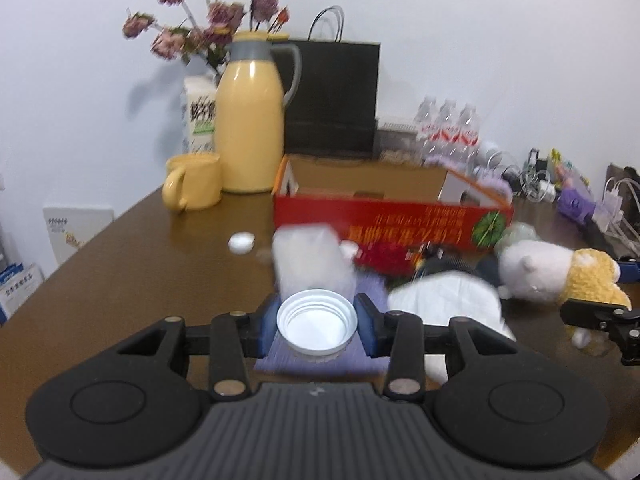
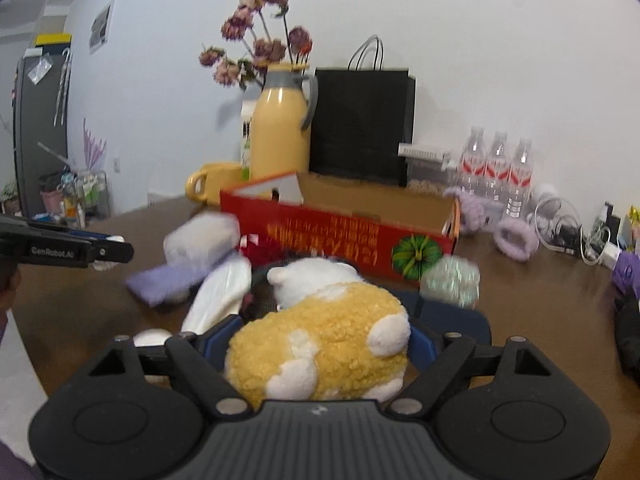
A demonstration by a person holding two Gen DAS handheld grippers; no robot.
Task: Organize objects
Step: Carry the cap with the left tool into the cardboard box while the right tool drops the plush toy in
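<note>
The brown surface [image 1: 120, 280] carries a red box [image 1: 392, 216] ahead of both tools. The left hand-held gripper [image 1: 317, 322] clamps a white open-mouthed bottle [image 1: 316, 316] (blurred). The right hand-held gripper [image 2: 320, 344] grasps the plush toy [image 2: 320, 344].

White wall [image 1: 480, 40], brown table [image 1: 120, 280]
</note>
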